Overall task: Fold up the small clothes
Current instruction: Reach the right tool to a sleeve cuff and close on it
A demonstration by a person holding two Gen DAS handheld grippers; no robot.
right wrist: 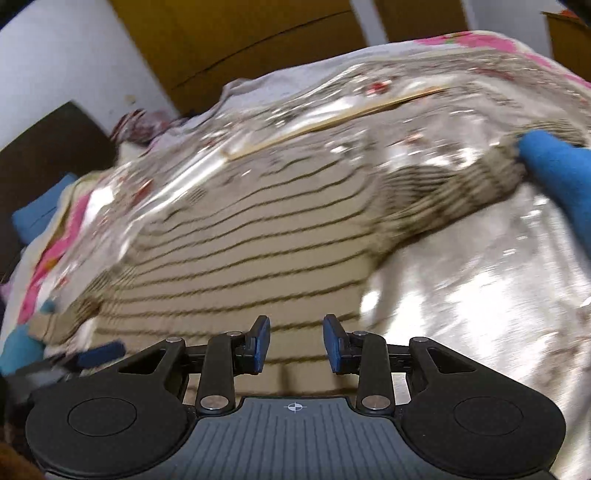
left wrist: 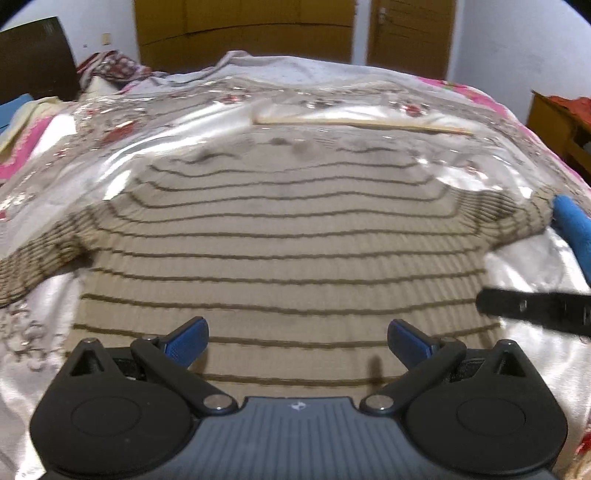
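A beige knit sweater (left wrist: 280, 240) with thin dark stripes lies flat on the bed, its sleeves spread to both sides. My left gripper (left wrist: 297, 332) hovers over the sweater's near hem, open wide with nothing between its blue pads. My right gripper (right wrist: 296, 321) is over the hem's right part, its jaws apart and empty. In the right wrist view the sweater (right wrist: 240, 251) runs up to the left. A blue cloth (right wrist: 554, 166) lies against the end of the right sleeve. One black finger of the right gripper (left wrist: 535, 310) pokes in from the right of the left wrist view.
The bed is covered by a shiny floral sheet (left wrist: 517, 266). A thin pale strip (left wrist: 362, 123) lies beyond the sweater. Bundled clothes (left wrist: 110, 66) and a dark headboard (left wrist: 33, 55) are at the far left, wooden doors (left wrist: 243, 29) behind, a wooden cabinet (left wrist: 554, 125) at the right.
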